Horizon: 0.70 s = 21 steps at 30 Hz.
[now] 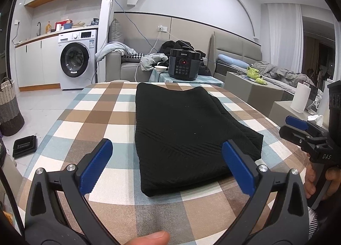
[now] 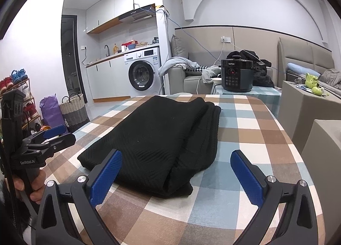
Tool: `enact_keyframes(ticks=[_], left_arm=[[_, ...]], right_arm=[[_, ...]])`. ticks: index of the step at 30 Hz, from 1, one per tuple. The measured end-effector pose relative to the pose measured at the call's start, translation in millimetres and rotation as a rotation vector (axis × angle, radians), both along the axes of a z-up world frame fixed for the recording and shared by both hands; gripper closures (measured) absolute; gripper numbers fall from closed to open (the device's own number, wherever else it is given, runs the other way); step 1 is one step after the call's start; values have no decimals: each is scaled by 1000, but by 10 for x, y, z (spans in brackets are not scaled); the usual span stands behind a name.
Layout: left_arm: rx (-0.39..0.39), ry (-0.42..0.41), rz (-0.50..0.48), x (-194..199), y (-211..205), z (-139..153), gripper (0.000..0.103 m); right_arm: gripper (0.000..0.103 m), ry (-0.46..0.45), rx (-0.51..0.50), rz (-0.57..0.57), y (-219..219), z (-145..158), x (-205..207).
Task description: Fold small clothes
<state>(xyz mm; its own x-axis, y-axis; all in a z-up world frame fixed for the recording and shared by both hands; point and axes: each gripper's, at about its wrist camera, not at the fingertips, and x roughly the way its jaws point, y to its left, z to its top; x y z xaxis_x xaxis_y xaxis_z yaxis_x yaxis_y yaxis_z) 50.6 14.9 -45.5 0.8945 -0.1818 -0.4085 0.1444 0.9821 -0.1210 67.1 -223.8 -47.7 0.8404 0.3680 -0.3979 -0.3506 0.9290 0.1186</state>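
A black knitted garment (image 1: 187,129) lies folded into a long rectangle on the checked tablecloth (image 1: 96,117); it also shows in the right wrist view (image 2: 162,138). My left gripper (image 1: 168,159) is open and empty, held above the garment's near end. My right gripper (image 2: 177,168) is open and empty, above the garment's near right corner. The right gripper also shows at the right edge of the left wrist view (image 1: 298,125). The left gripper shows at the left edge of the right wrist view (image 2: 53,134).
A black pressure cooker (image 1: 184,63) and a white bowl (image 1: 161,68) stand on a small table beyond the far edge. Grey boxes (image 1: 251,89) and a paper roll (image 1: 300,99) stand to the right. A woven basket (image 2: 73,108) and a washing machine (image 2: 142,72) are to the left.
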Motion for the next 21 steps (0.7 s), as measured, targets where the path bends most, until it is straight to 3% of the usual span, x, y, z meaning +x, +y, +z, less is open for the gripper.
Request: enact_keyframes(ticks=[21], left_arm=[[-3,0,6,-9,2,-4,1]], right_arm=[[0,5,1,-2,-6,-8,-26]])
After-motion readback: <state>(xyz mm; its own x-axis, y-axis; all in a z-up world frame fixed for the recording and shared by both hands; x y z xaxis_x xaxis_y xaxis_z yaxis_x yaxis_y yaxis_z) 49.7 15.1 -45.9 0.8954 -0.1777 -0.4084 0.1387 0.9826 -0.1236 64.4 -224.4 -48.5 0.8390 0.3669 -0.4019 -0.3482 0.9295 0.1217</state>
